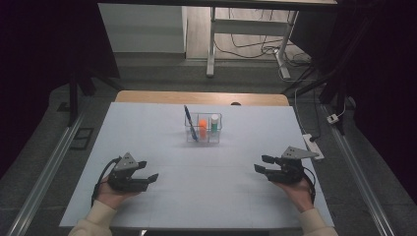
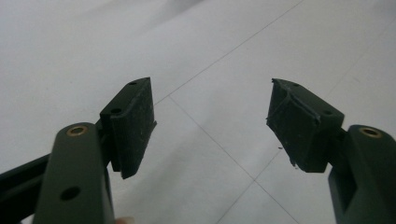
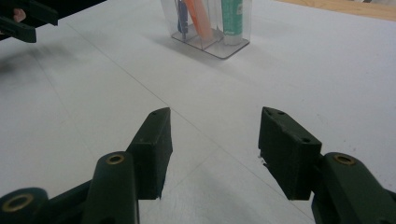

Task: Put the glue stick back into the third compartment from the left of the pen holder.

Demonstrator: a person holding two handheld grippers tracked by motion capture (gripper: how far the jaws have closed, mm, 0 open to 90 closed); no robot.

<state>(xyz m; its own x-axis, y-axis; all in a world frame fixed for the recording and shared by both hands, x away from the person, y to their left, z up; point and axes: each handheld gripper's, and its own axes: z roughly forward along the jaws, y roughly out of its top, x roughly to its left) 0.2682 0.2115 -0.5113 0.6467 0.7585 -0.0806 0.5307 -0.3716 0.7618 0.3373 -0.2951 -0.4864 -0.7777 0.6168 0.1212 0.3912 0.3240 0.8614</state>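
A clear plastic organiser (image 1: 203, 129) (image 3: 209, 41) stands in the middle of the white table (image 1: 162, 147), toward the far side. It holds a blue pen (image 1: 190, 123) (image 3: 182, 16), an orange marker (image 1: 202, 128) (image 3: 200, 19) and a green-and-white tube (image 1: 214, 123) (image 3: 231, 18). My left gripper (image 1: 147, 169) (image 2: 212, 123) rests low at the near left, open, with bare table between its jaws. At the near right, my right gripper (image 1: 263, 163) (image 3: 215, 154) is open and empty too, pointing toward the organiser.
A wooden table edge (image 1: 201, 97) runs behind the white sheet. A white power strip (image 1: 313, 144) lies off the right side, with cables and desk legs (image 1: 211, 44) on the floor beyond. In the right gripper view the left gripper (image 3: 23, 21) shows at the top left.
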